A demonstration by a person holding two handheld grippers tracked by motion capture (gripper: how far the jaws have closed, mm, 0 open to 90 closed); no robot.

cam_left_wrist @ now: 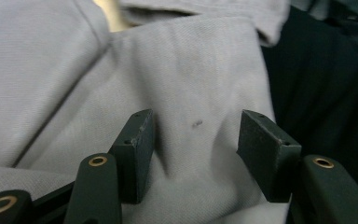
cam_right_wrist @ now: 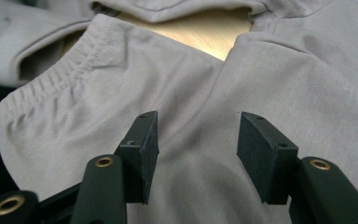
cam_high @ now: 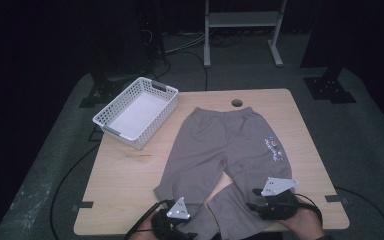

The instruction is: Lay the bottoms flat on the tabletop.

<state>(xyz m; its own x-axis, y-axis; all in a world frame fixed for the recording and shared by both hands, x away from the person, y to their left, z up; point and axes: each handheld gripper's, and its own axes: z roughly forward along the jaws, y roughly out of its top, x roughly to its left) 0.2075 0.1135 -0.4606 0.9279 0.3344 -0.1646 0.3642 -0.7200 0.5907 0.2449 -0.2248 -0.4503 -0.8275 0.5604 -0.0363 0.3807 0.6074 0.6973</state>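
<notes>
Grey trousers [cam_high: 225, 150] lie flat on the table [cam_high: 125, 175], each leg end under the half-open, empty jaws of the left gripper [cam_left_wrist: 193, 140] and right gripper [cam_right_wrist: 196, 140]; both should press down and pinch one fabric layer near the hem evenly

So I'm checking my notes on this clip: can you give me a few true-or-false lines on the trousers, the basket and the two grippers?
1. The grey trousers lie flat on the wooden table. True.
2. The white basket holds folded clothes. False: it is empty.
3. The left gripper has its jaws apart over grey cloth. True.
4. The right gripper is clamped on the waistband. False: its jaws stand apart at a leg end.
5. The trousers bear a small print. True.
</notes>
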